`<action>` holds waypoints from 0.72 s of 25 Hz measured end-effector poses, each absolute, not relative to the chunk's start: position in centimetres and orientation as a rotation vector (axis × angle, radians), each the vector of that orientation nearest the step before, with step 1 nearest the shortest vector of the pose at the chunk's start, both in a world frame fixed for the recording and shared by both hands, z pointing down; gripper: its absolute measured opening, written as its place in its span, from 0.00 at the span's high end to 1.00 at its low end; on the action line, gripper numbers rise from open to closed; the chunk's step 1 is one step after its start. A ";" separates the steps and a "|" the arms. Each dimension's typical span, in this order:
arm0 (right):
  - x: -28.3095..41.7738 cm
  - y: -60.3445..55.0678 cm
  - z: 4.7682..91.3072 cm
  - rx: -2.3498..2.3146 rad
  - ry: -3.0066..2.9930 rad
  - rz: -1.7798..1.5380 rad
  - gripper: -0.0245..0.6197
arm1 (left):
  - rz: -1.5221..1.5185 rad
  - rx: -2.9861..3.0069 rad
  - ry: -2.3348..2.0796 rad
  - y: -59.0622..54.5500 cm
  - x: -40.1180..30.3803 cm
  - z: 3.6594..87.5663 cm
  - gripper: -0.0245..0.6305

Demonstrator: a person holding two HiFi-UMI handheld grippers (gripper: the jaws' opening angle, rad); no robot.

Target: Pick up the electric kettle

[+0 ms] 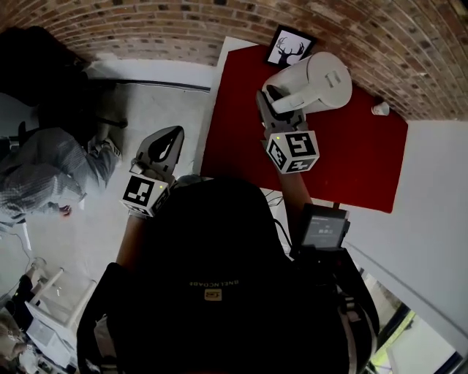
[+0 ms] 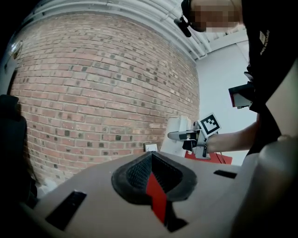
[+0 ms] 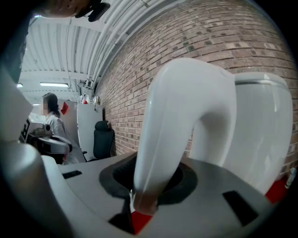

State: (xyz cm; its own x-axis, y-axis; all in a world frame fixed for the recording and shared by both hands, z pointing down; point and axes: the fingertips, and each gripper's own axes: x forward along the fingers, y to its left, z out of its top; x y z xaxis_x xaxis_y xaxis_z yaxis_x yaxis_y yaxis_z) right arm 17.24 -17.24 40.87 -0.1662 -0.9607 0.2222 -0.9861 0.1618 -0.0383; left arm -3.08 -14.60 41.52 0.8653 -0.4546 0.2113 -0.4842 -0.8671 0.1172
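Note:
The white electric kettle [image 1: 319,79] hangs tilted over the red tabletop [image 1: 351,164]. My right gripper [image 1: 276,101] is shut on its curved handle [image 3: 186,111], which fills the right gripper view in front of the kettle's body [image 3: 263,125]. The left gripper view shows the kettle [image 2: 175,135] and my right gripper [image 2: 185,135] from the side, against the brick wall. My left gripper [image 1: 164,146] is off to the left over the pale floor, apart from the kettle. Its jaws [image 2: 151,175] are shut with nothing between them.
A framed deer picture [image 1: 289,47] leans on the brick wall [image 1: 146,22] at the table's back edge. A small white object [image 1: 380,108] sits at the far right corner. A person in grey [image 1: 44,175] and a black chair [image 1: 44,73] are at the left.

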 end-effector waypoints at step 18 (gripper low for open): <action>16.9 -13.1 37.1 1.820 -2.377 0.226 0.81 | 0.198 2.946 -0.497 -14.9 2.6 40.2 0.96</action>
